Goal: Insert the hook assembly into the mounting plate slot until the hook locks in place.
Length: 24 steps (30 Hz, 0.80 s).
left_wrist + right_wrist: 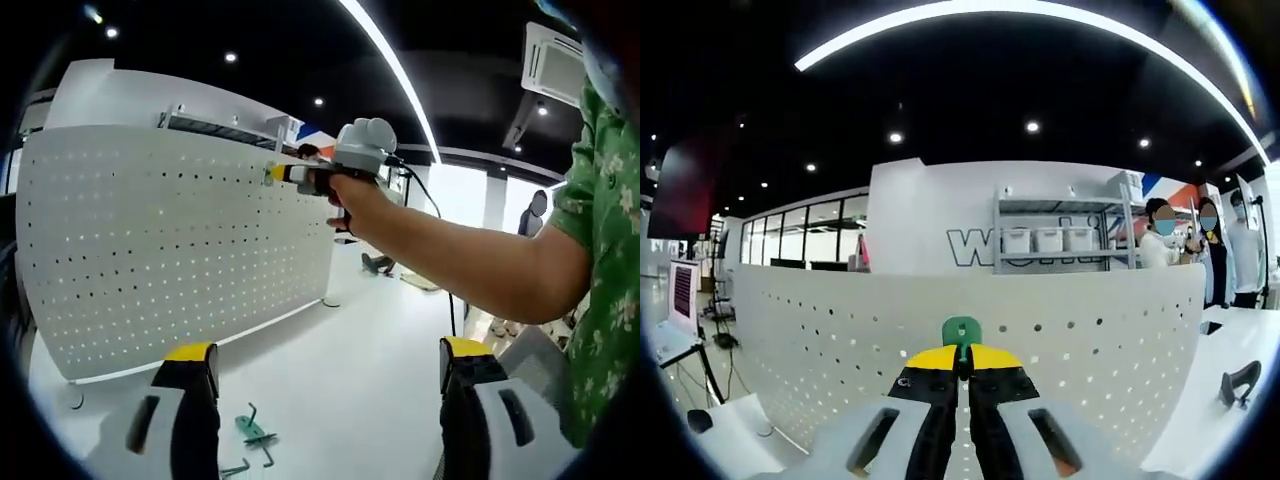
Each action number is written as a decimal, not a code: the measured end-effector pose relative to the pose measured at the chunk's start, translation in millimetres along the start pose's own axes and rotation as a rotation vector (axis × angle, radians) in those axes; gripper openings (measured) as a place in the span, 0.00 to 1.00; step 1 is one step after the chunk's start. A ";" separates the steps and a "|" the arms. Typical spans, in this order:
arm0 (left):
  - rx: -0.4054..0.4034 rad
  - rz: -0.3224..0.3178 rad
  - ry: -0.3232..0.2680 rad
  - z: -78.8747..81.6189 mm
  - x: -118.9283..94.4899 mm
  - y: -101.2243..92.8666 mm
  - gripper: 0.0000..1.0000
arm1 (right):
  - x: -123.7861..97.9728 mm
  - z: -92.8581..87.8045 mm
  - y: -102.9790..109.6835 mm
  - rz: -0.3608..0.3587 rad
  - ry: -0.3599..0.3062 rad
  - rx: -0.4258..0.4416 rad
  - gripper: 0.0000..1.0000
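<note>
A white perforated mounting plate stands upright on the white table. A person's hand holds my right gripper against the plate's upper right area, near its top edge. In the right gripper view the right gripper is shut on a green hook assembly, whose tip is up against the plate; I cannot tell whether it sits in a slot. My left gripper hangs open above the table, well back from the plate, nothing between its jaws. Spare green hooks lie on the table between the left jaws.
The person's arm and floral sleeve cross the right side of the left gripper view. A small black object lies on the table right of the plate. Behind the plate are a shelf with bins and several people.
</note>
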State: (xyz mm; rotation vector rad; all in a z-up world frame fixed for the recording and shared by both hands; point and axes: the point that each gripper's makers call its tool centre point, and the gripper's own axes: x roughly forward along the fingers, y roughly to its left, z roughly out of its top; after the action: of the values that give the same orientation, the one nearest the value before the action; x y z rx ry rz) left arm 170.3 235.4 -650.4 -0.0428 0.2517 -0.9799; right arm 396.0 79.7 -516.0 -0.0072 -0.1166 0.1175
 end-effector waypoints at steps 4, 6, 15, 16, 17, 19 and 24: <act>-0.001 -0.002 0.001 -0.7 0.3 -0.6 0.93 | 2.9 0.2 -1.0 -0.002 0.001 -0.001 0.01; 0.000 -0.002 0.003 -1.1 0.6 -0.3 0.93 | 3.7 -0.1 -2.2 -0.004 0.003 0.001 0.01; -0.003 0.000 0.001 -1.4 1.3 0.8 0.93 | 7.4 2.5 -2.2 -0.003 -0.004 -0.003 0.01; -0.003 0.001 0.003 -1.7 1.3 1.0 0.93 | 7.6 2.5 -2.4 -0.004 -0.004 -0.002 0.01; -0.003 0.001 0.004 -2.2 1.2 1.2 0.93 | 8.0 2.2 -2.8 -0.004 -0.003 -0.002 0.01; -0.006 0.002 0.003 -2.6 1.1 1.9 0.93 | 8.5 1.5 -2.6 -0.004 -0.002 -0.004 0.01; -0.008 0.002 0.005 -3.8 1.6 2.3 0.92 | 9.1 1.7 -2.9 -0.005 -0.003 -0.005 0.01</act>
State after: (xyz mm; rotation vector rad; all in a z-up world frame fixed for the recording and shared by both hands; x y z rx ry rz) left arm 172.1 235.6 -654.7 -0.0476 0.2604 -0.9775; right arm 405.2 77.9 -513.2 -0.0120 -0.1204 0.1126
